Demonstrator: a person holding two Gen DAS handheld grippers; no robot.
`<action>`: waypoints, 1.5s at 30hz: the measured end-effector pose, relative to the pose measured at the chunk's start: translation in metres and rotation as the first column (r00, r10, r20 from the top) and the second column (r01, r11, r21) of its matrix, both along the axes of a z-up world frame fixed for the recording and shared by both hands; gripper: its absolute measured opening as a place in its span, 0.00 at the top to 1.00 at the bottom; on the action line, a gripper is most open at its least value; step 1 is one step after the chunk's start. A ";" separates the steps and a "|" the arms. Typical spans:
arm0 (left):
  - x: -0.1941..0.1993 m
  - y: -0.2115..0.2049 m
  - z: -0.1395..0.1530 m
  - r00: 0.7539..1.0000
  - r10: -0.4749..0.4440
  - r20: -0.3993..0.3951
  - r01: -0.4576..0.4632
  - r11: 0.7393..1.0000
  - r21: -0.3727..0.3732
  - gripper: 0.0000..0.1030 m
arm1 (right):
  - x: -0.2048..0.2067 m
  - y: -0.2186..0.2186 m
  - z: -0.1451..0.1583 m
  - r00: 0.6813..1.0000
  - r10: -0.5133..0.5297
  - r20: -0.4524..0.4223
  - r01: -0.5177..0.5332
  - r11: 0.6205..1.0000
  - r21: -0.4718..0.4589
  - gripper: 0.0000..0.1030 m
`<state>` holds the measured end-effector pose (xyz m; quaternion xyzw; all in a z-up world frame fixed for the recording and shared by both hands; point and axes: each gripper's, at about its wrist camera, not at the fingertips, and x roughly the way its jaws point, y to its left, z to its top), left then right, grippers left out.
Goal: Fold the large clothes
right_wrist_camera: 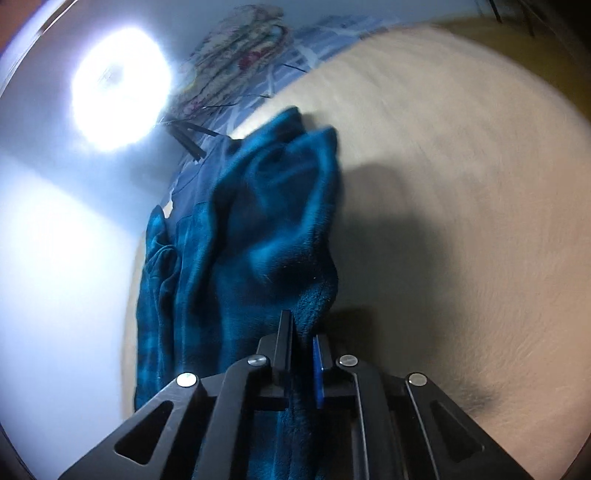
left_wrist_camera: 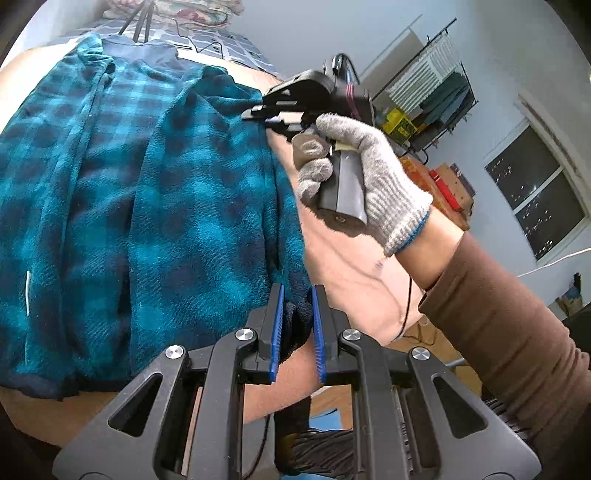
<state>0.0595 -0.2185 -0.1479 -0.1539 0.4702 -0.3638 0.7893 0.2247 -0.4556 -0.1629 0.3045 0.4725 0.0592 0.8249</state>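
Garment: teal-and-navy plaid fleece jacket lay spread on the beige bed, stretching ahead and to the left of the left jaws; navy lining showed at the collar end, farthest from the jaws.
Left gripper: jaws nearly together, clamped on a dark navy hem corner of the jacket; the blue pads pressed the bunched cloth from both sides.
Right gripper: jaws together, clamped on a fold of the jacket's fleece edge; cloth ran between the black finger and the blue pad.
Right-side view: jacket rose ahead of the right jaws in a bunched ridge, most of it to their left; bare bed to their right. Picture was motion-blurred.
Hand: gloved right hand in a grey knit glove with a blue cuff gripped the right gripper's handle, ahead and right of the left jaws; brown sleeve behind it.
Surroundings: folded floral bedding beyond the jacket's far end; clothes rack and dark window far right of the left jaws.
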 end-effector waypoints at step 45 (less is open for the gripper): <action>-0.006 0.121 -0.027 0.980 0.185 -0.070 -0.187 0.982 -0.018 0.87 | -0.060 0.168 0.058 0.896 0.442 0.039 -0.410 0.858 -0.310 0.70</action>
